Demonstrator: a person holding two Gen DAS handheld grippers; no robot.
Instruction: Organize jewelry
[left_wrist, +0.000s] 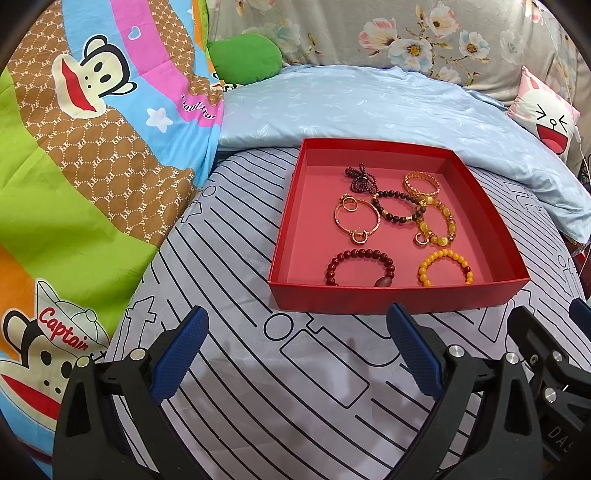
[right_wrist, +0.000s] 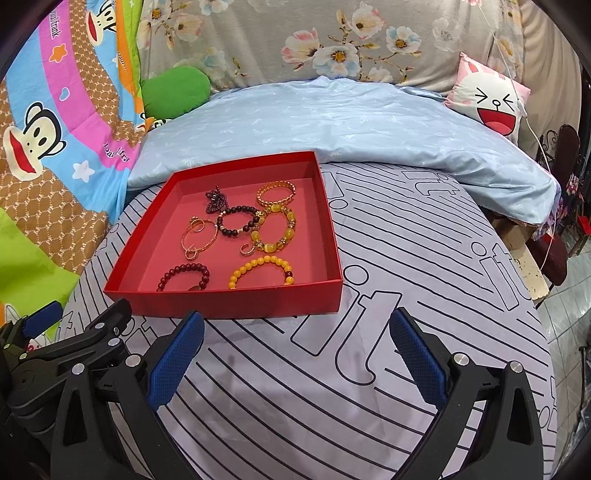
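On the striped sheet (left_wrist: 229, 258) sits a red tray (left_wrist: 399, 295) of bracelets (left_wrist: 360, 267) — both grippers, left (left_wrist: 295, 328) and right (right_wrist: 297, 332), near it, jaws apart, empty.

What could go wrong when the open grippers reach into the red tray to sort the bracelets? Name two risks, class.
1. The dark beaded bracelet touches the amber bead bracelet and the gold bangle, so lifting one may drag its neighbours.
2. The red tray sits on soft bedding; pressing down with the left gripper or the right gripper could tip it.
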